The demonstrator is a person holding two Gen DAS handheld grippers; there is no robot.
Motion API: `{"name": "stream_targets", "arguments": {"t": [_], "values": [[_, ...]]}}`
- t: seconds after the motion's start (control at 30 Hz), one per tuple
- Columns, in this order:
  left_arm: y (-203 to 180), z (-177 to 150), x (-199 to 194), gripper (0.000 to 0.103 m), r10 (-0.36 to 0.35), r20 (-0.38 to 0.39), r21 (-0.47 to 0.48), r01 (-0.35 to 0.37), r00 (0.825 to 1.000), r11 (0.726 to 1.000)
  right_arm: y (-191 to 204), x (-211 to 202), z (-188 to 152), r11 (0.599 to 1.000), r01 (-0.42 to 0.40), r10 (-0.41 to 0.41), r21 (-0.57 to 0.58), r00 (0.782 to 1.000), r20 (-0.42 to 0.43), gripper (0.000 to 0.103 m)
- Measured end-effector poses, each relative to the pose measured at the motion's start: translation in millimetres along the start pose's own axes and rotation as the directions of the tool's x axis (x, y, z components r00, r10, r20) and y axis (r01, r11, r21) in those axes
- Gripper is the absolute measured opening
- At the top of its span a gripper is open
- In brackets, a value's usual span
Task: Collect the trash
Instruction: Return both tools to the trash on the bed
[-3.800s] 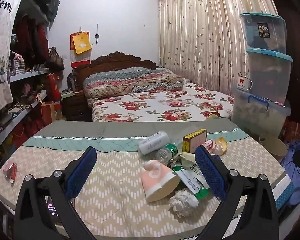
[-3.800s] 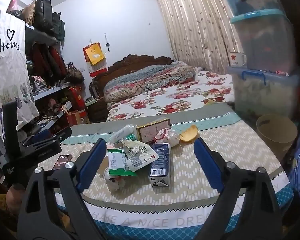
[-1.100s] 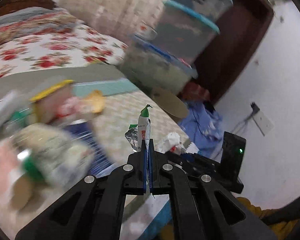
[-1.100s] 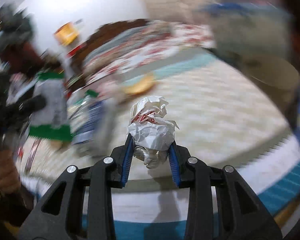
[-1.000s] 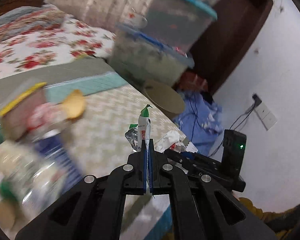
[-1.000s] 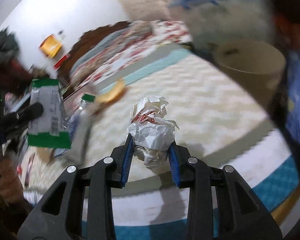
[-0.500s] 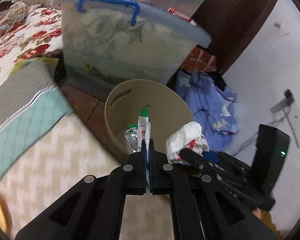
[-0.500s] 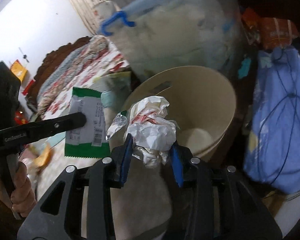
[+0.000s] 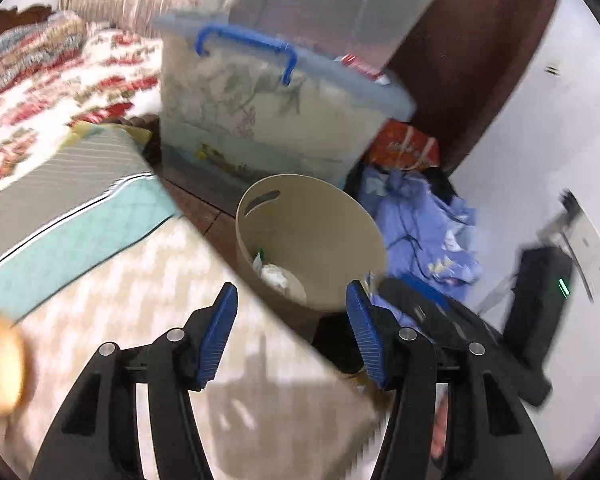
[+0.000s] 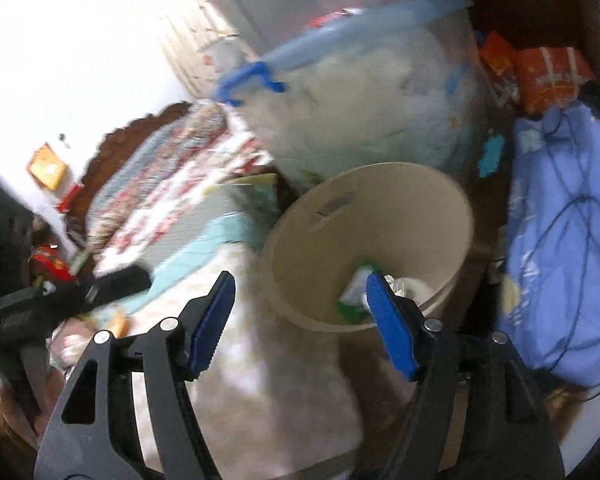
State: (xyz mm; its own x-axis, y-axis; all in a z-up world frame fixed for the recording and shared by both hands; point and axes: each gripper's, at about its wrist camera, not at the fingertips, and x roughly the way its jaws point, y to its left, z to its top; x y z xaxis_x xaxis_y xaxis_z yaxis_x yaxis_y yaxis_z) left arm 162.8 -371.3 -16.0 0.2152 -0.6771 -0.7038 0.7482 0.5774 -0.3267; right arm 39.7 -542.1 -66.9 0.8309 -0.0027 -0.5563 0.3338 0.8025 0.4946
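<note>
A beige round bin (image 9: pixel 324 216) (image 10: pixel 384 216) stands on the floor just past the table's corner. Inside it lie a crumpled white paper ball (image 9: pixel 278 274) (image 10: pixel 410 286) and a green-and-white wrapper (image 9: pixel 259 258) (image 10: pixel 354 294). My left gripper (image 9: pixel 292 338) hovers over the table edge short of the bin, its jaws opening with nothing between them. My right gripper (image 10: pixel 300 320) sits at the bin's near rim, its jaws also opening and empty; its right finger (image 10: pixel 388 332) overlaps the bin. The other gripper's black body (image 9: pixel 440 316) (image 10: pixel 28 312) shows at the side of each view.
A clear storage box (image 9: pixel 276 108) with blue handles stands behind the bin, more boxes stacked above it. Blue clothes (image 9: pixel 424 220) and orange packets (image 9: pixel 404 148) lie on the floor to the right. The patterned tablecloth (image 9: pixel 132 308) carries an orange piece (image 9: pixel 2 372) at far left. A floral bed (image 9: pixel 40 88) lies beyond.
Both grippers carried their trash from the table to the bin and let go. The wrapper and the paper ball now lie inside the bin, and both pairs of jaws stand apart.
</note>
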Motion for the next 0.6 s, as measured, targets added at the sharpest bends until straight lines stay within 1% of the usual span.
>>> {"name": "stream_targets", "arguments": {"t": [0.07,0.13,0.17,0.2,0.23,0.3,0.33,0.37,0.47,0.5,0.53,0.6], "values": [[1,-30,-40,0.053,0.006,0.025,0.029,-0.006,1.000,1.000,22,-3,-15,0.998,-0.064,0.064,-0.010,0.998,-0.014,0.060],[9,-65,-82,0.053,0.014,0.046,0.044,-0.016,0.999,0.999,43,-2,-29,0.993,-0.119,0.118,-0.016,0.992,-0.045,0.055],[13,-78,-97,0.053,0.026,0.051,0.049,-0.028,0.998,0.998,57,0,-38,0.988,-0.151,0.149,-0.022,0.987,-0.065,0.053],[21,-95,-115,0.053,0.048,0.056,0.051,-0.051,0.997,0.997,67,2,-44,0.985,-0.171,0.169,-0.026,0.982,-0.080,0.052],[30,-112,-133,0.053,0.070,0.060,0.046,-0.073,0.996,0.996,84,4,-53,0.978,-0.206,0.201,-0.037,0.974,-0.106,0.051],[46,-138,-160,0.053,0.109,0.066,0.025,-0.111,0.992,0.994,111,8,-68,0.966,-0.249,0.239,-0.062,0.961,-0.141,0.051],[60,-155,-181,0.053,0.148,0.074,-0.002,-0.148,0.986,0.989,131,9,-77,0.957,-0.279,0.262,-0.083,0.951,-0.166,0.051],[71,-165,-194,0.053,0.171,0.081,-0.025,-0.169,0.982,0.985,148,10,-86,0.947,-0.304,0.282,-0.101,0.941,-0.188,0.051],[116,-199,-242,0.053,0.254,0.111,-0.160,-0.235,0.961,0.959,193,14,-107,0.916,-0.369,0.324,-0.159,0.911,-0.255,0.051],[129,-207,-255,0.053,0.280,0.119,-0.209,-0.251,0.953,0.945,213,17,-115,0.898,-0.394,0.333,-0.195,0.899,-0.286,0.051],[148,-219,-271,0.053,0.318,0.133,-0.279,-0.272,0.939,0.921,227,19,-121,0.886,-0.408,0.335,-0.219,0.892,-0.305,0.051],[168,-232,-287,0.054,0.368,0.138,-0.346,-0.303,0.920,0.888,259,23,-133,0.855,-0.443,0.340,-0.270,0.871,-0.354,0.051]]}}
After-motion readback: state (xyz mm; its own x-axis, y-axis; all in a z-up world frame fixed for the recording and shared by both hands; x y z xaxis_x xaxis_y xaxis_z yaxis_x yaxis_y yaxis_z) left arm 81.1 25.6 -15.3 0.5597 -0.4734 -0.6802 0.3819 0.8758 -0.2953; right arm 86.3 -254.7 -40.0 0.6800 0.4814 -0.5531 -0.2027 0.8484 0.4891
